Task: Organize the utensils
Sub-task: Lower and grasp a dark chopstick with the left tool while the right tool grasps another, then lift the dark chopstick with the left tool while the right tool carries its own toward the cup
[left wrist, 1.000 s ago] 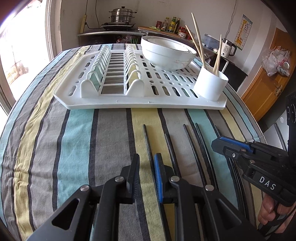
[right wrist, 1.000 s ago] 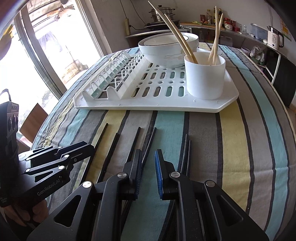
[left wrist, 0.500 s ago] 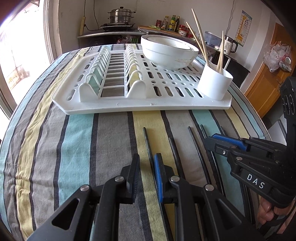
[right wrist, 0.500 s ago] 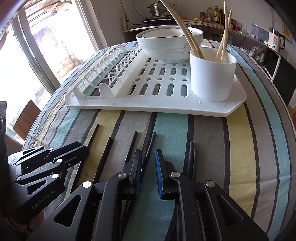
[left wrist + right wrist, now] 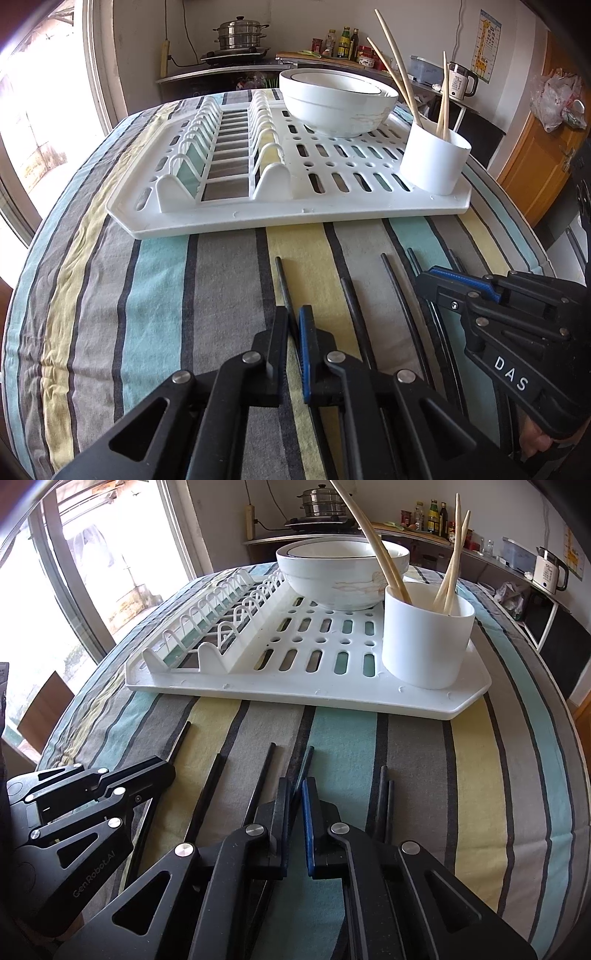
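Observation:
Several black chopsticks (image 5: 400, 295) lie side by side on the striped tablecloth in front of a white dish rack (image 5: 288, 218). A white cup (image 5: 434, 162) on the rack's right corner holds several wooden chopsticks (image 5: 397, 62). My left gripper (image 5: 293, 325) is low over the cloth, its jaws nearly shut around the leftmost black chopstick (image 5: 282, 280). My right gripper (image 5: 295, 797) is nearly shut around another black chopstick (image 5: 304, 768). The cup shows in the right wrist view (image 5: 424, 642) too.
Stacked white bowls (image 5: 336, 99) sit on the rack behind the cup. The rack's left half has upright plate slots (image 5: 221, 147). The table edge falls away on the right, near an orange door (image 5: 535, 162). A window is on the left.
Both grippers have moved forward toward the rack, staying low over the black chopsticks. The jaw gaps look unchanged.

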`<action>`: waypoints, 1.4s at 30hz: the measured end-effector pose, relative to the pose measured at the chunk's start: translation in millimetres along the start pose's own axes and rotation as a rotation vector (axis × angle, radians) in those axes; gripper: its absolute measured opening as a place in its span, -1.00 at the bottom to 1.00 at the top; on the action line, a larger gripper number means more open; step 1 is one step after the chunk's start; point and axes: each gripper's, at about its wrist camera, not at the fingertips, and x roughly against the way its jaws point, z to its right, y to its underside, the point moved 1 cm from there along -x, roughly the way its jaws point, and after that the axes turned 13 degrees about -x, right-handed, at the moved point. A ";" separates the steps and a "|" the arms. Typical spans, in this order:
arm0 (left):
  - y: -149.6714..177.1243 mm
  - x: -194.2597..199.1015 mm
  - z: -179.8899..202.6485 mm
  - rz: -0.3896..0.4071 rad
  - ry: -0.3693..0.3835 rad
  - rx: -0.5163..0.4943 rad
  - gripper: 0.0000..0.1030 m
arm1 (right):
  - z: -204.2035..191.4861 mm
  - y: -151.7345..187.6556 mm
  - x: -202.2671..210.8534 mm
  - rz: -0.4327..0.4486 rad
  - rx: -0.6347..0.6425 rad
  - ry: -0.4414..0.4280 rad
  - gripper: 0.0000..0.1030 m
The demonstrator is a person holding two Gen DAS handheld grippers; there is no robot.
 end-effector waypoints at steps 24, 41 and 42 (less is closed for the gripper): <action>-39.3 98.0 -13.4 0.235 0.021 0.014 -0.91 | 8.0 -35.3 115.7 0.253 -0.043 -0.160 -0.92; -20.7 168.9 -3.9 0.415 0.015 0.000 -0.91 | 10.3 -5.3 179.2 0.400 0.002 -0.232 -0.93; -17.4 171.5 -4.9 0.419 0.017 0.006 -0.91 | 11.1 -3.4 181.1 0.403 0.002 -0.233 -0.93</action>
